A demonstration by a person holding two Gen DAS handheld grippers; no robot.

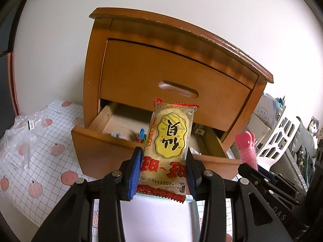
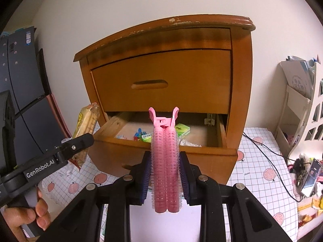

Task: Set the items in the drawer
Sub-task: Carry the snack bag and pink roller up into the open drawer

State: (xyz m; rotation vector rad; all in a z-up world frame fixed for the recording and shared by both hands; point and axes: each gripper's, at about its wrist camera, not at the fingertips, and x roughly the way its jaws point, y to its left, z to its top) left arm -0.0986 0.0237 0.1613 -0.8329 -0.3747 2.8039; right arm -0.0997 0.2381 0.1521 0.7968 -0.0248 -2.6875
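Observation:
My left gripper (image 1: 163, 161) is shut on a snack packet (image 1: 170, 141) with a yellow label and red edges, held upright in front of the wooden cabinet (image 1: 173, 68). The same packet (image 2: 85, 127) and left gripper (image 2: 80, 141) show at the left of the right wrist view. My right gripper (image 2: 164, 165) is shut on a pink hair-roller clip (image 2: 164, 161), held upright. The lower drawer (image 2: 161, 147) stands pulled out, with small colourful items (image 2: 144, 136) and a green box (image 2: 181, 130) inside. The upper drawer (image 2: 161, 82) is closed.
The cabinet stands on a checked cloth with pink fruit prints (image 1: 40, 161). A crumpled clear plastic bag (image 1: 24, 133) lies at the left. A white cut-out organiser (image 2: 298, 109), a cable (image 2: 266, 157) and a phone (image 2: 313, 173) are at the right. A hand (image 2: 26, 219) holds the left gripper's handle.

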